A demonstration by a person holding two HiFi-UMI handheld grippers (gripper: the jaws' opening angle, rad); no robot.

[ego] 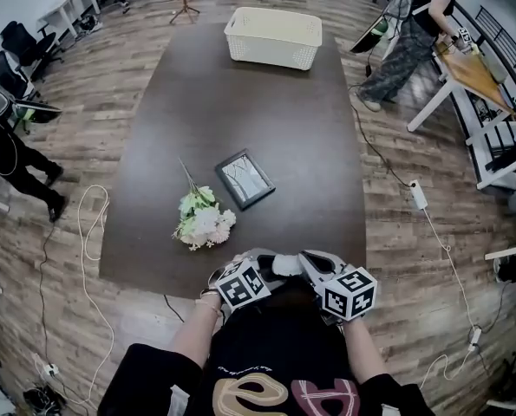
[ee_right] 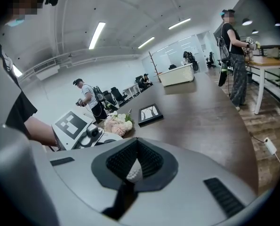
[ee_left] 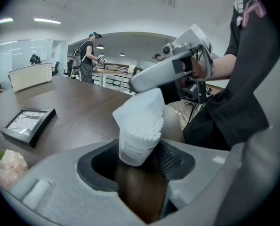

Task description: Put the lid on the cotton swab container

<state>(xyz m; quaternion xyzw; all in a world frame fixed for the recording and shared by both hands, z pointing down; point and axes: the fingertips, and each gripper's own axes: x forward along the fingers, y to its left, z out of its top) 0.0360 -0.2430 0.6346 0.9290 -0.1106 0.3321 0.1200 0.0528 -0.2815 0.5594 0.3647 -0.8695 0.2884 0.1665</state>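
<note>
flowers (ego: 204, 224), picture frame (ego: 245, 179): near the table's (ego: 240, 102) near edge | left gripper (ee_left: 139, 161): clamped on cotton swab container (ee_left: 136, 145), at the near edge | lid (ee_left: 142, 109): tilted on the container's open top | right gripper (ee_right: 135, 166): clenched on the lid's edge

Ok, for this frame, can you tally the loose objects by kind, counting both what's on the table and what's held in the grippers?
basket: 1
picture frame: 1
flower bunch: 1
cotton swab container: 1
lid: 1
Total: 5
</note>
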